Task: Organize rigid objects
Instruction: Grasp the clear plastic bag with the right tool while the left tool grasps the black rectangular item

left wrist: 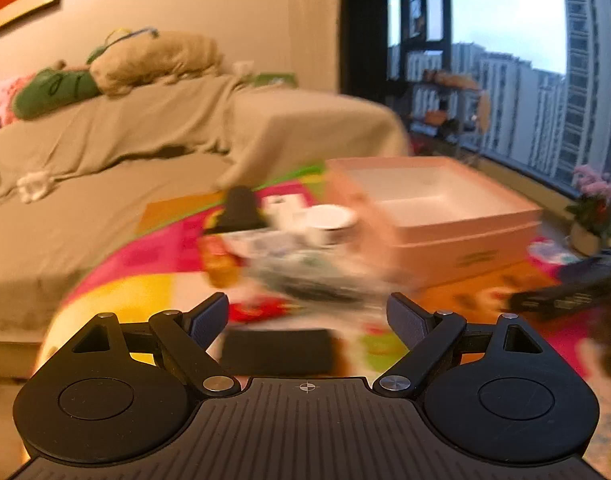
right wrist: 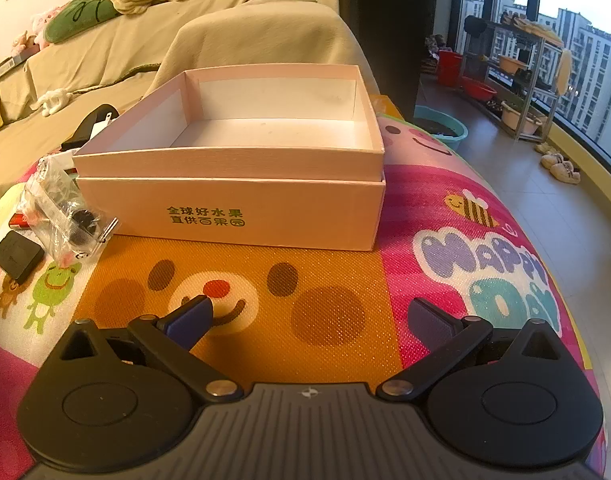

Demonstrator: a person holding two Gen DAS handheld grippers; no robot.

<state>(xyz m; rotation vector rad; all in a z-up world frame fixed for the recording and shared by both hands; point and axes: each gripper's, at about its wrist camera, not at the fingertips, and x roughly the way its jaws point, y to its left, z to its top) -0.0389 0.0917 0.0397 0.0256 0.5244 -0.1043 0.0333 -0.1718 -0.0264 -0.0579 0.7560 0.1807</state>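
Left wrist view: the left gripper point(left wrist: 307, 316) is spread wide, nothing between its pads. Ahead, a blurred clutter point(left wrist: 301, 268) on the mat point(left wrist: 145, 256) cannot be made out beyond a white cup point(left wrist: 329, 220).

Right wrist view: the right gripper point(right wrist: 309, 320) is spread, empty. The pink box point(right wrist: 233, 184) sits open; a plastic bag point(right wrist: 65, 216) lies just left of it, beside a black case point(right wrist: 17, 256).

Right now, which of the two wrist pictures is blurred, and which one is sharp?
Left wrist view: motion-smeared; the pink box and the clutter beside it are streaky, though the left tool itself is crisp. Right wrist view: sharp; the green print on the box is legible. Both bend straight lines at the edges and carry a warm orange cast.
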